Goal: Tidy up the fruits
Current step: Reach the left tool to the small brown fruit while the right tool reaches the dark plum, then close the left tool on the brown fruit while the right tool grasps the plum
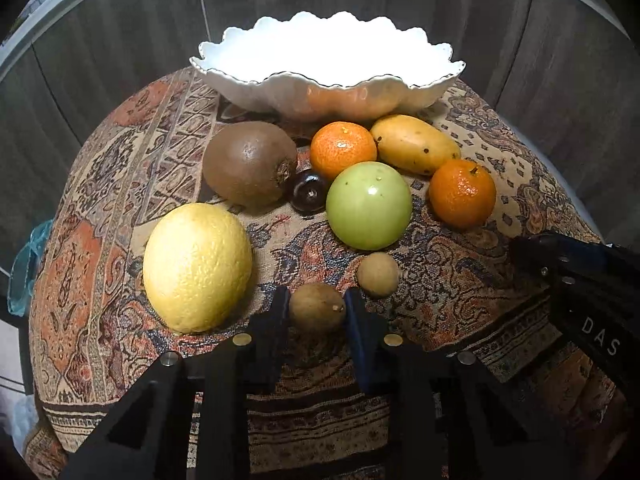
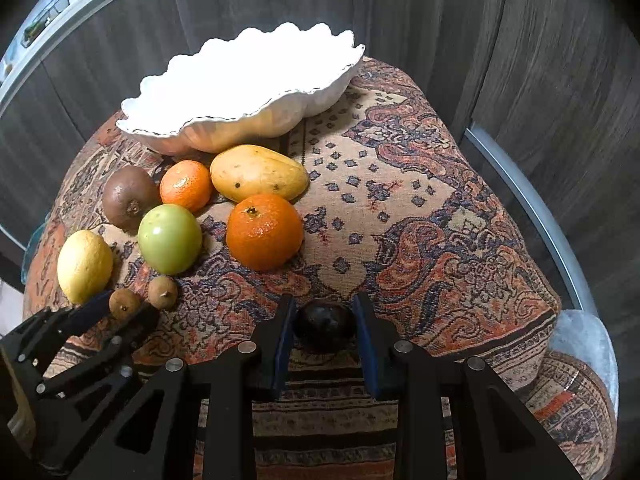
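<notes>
While a small brown fruit (image 1: 317, 307) is clasped between the left gripper's (image 1: 316, 312) fingers, a dark round fruit (image 2: 325, 325) is flanked by the right gripper (image 2: 325, 326), though whether its pads touch cannot be told. Beyond, on the patterned cloth (image 2: 420, 208), a lemon (image 1: 197, 267), green apple (image 1: 368, 205), kiwi (image 1: 249, 163), two tangerines and a mango (image 1: 414, 149) are gathered before the white scalloped bowl (image 1: 280, 92)

Glossy glazed white bowl (image 1: 280, 92); woven matt patterned cloth (image 2: 420, 184); pitted lemon (image 1: 198, 268) rind; smooth, shiny green fruit (image 1: 368, 210).
</notes>
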The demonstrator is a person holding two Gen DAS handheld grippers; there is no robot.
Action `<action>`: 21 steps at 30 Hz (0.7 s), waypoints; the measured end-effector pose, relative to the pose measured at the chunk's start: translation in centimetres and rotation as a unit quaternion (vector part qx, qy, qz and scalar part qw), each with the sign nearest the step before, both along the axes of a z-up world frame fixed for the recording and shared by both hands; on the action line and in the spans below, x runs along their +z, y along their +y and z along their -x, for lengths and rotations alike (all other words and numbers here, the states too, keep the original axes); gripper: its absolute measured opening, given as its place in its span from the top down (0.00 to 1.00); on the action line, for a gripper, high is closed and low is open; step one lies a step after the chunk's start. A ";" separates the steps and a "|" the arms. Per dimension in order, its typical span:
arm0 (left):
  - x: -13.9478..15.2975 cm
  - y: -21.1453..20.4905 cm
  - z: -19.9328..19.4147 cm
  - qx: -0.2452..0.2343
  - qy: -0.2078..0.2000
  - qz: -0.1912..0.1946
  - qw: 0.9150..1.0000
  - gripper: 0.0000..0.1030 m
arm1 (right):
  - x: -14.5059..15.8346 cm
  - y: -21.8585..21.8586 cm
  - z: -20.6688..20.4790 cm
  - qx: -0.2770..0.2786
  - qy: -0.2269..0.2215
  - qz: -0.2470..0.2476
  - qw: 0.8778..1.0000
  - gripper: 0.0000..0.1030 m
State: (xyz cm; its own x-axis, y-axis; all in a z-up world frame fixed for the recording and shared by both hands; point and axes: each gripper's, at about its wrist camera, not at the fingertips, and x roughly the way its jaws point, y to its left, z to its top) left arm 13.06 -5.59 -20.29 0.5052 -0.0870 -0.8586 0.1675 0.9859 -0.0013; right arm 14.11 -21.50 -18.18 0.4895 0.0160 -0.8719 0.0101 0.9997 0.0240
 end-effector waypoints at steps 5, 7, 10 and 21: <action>0.2 0.0 0.1 -0.004 -0.001 0.003 1.000 0.73 | 0.0 0.1 0.1 0.002 -0.002 0.001 1.000 0.70; 0.5 0.0 0.2 -0.004 -0.006 0.004 1.000 0.74 | 0.1 0.2 0.1 0.001 -0.003 0.000 1.000 0.70; 1.1 0.2 0.5 -0.002 -0.015 0.005 1.000 0.74 | 0.5 0.2 0.3 0.001 -0.009 0.000 1.000 0.70; 5.1 0.7 1.3 -0.001 -0.056 0.019 0.998 0.74 | 3.3 0.3 0.9 0.006 -0.036 -0.011 0.999 0.70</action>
State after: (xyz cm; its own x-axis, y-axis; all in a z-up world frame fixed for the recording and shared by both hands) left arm 11.72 -4.87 -15.17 0.5975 -0.1196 -0.7929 0.1716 0.9850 -0.0192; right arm 13.16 -21.16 -14.86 0.5502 0.0412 -0.8340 -0.0044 0.9989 0.0464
